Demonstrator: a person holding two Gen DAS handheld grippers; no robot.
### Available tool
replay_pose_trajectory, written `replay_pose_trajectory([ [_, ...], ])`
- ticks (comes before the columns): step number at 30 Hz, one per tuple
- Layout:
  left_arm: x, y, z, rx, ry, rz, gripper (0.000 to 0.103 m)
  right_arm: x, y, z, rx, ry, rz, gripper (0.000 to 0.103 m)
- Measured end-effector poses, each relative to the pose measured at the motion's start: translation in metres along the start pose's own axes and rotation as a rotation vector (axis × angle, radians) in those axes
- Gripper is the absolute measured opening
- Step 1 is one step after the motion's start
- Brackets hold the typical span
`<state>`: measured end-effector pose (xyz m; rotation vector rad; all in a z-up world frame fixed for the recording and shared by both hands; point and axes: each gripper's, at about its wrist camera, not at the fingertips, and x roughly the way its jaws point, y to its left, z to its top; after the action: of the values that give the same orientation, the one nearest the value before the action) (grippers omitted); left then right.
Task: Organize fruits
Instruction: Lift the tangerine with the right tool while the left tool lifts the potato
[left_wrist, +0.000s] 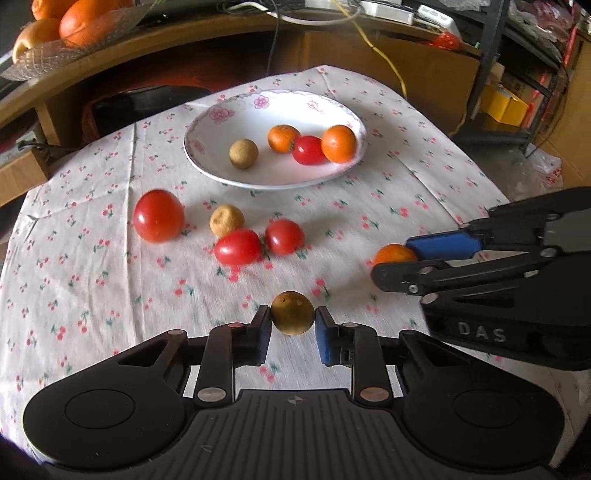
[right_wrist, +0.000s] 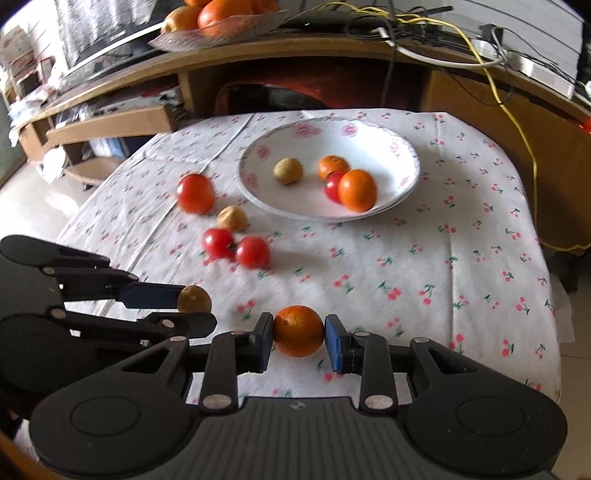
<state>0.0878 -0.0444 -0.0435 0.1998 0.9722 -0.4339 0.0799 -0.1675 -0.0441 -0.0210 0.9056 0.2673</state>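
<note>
**A:** What did each gripper hold over the cloth (left_wrist: 92, 280)?

**B:** The left gripper (left_wrist: 293, 325) was clamped on a longan (left_wrist: 293, 313), a small, round, dull brown-green fruit with a speckled skin, pinched between the blue pads; the right gripper (right_wrist: 299, 334) was clamped on an orange (right_wrist: 298, 331), bright, dimpled and round; both fruits sat near the front edge of the table, the longan to the left of the orange.

**A:** And the plate?

**B:** The white plate (left_wrist: 221, 122), rimmed with pink flowers, stood toward the far side of the cherry-print cloth; it carried a second longan (left_wrist: 243, 153) on its left, apart from the others; two oranges (left_wrist: 283, 138) (left_wrist: 339, 144) flanked a small tomato (left_wrist: 308, 150), all three touching in a cluster on the right.

**A:** What lay loose on the cloth?

**B:** A big tomato (left_wrist: 158, 216), glossy red, sat left of the plate's near rim; a third longan (left_wrist: 226, 220) lay near it; two small tomatoes (left_wrist: 238, 246) (left_wrist: 284, 237) rested just in front of that longan, touching each other.

**A:** Anything behind?

**B:** A glass bowl (right_wrist: 221, 31) of oranges stood on a wooden desk (right_wrist: 332, 62) beyond the table; a yellow cable (right_wrist: 517, 136) trailed down the desk's right side.
</note>
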Motion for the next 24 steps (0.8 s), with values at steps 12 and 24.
replay_pose_trajectory([
  [12, -0.003, 0.003, -0.023, 0.037, 0.029, -0.007, 0.04, -0.005, 0.014, -0.024, -0.039, 0.032, -0.027, 0.032],
  [24, -0.005, 0.001, -0.026, 0.032, 0.037, -0.006, 0.064, 0.001, 0.005, -0.024, -0.024, 0.056, -0.006, 0.036],
])
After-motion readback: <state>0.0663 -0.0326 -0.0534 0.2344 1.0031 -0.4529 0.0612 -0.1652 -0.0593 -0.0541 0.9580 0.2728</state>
